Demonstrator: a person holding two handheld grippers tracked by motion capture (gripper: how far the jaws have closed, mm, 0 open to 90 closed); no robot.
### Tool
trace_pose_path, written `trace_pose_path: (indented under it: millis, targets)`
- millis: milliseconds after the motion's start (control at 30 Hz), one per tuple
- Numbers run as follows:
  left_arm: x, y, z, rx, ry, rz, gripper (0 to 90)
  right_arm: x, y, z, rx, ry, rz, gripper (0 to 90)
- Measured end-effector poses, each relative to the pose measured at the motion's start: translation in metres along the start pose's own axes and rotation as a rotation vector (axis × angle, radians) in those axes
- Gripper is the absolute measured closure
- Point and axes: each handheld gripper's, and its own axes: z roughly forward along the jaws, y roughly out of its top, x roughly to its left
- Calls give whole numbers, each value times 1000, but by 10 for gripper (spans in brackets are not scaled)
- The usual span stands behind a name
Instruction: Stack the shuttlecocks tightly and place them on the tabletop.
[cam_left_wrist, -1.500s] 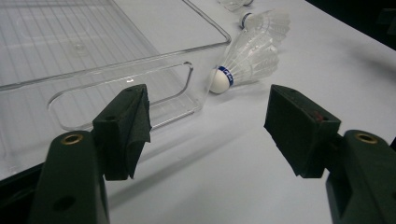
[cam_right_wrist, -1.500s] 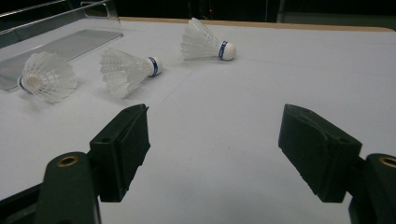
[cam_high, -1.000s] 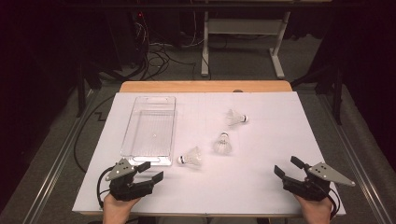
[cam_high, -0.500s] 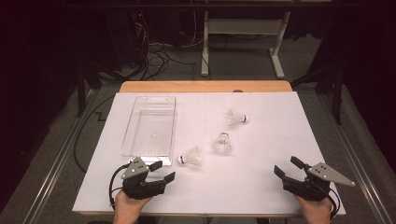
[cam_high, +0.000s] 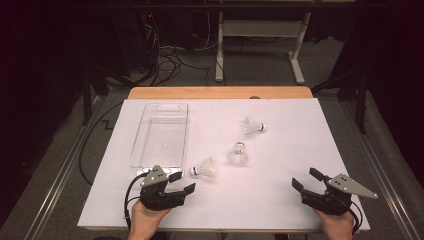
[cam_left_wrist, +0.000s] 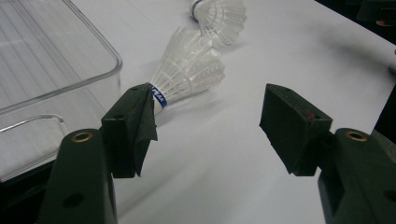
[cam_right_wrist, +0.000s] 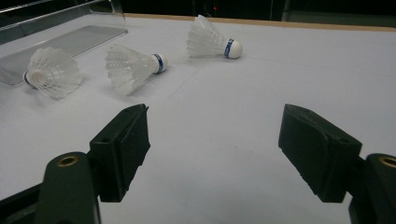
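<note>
Three white shuttlecocks lie on the white table top. The nearest shuttlecock (cam_high: 205, 169) (cam_left_wrist: 187, 74) (cam_right_wrist: 51, 72) lies on its side just ahead of my left gripper (cam_high: 182, 182) (cam_left_wrist: 208, 121), which is open; its cork end is hidden behind the left jaw. The middle shuttlecock (cam_high: 238, 153) (cam_left_wrist: 219, 14) (cam_right_wrist: 133, 65) and the far shuttlecock (cam_high: 252, 126) (cam_right_wrist: 210, 42) lie farther back. A clear plastic tray (cam_high: 159, 132) (cam_left_wrist: 46, 56) sits empty at the left. My right gripper (cam_high: 305, 178) (cam_right_wrist: 212, 144) rests open near the front right, with nothing between its jaws.
The white sheet (cam_high: 280, 150) covers a wooden table whose far edge (cam_high: 220, 92) shows bare. Beyond it are dark floor, cables and a desk frame (cam_high: 260, 40). The tray's corner (cam_left_wrist: 109, 65) stands close to the left jaw.
My left gripper has moved right and forward, and now stands just short of the nearest shuttlecock. The right gripper and the shuttlecocks have stayed put.
</note>
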Motion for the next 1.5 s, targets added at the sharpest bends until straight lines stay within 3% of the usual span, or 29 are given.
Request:
trace_pose_path:
  millis: [267,633,900,1500]
  targets:
    - [-3,8,7,30,-2,4,379,2,0,1,2,9,-8,251]
    - [-9,31,23,110,5,-26,398,2,0,1,-1,10,-9,251]
    - [-14,45,35,168,42,-6,403,2,0,0,-3,11,-10,253]
    - [-15,72,62,266,103,-34,374,2,0,1,3,12,-11,254]
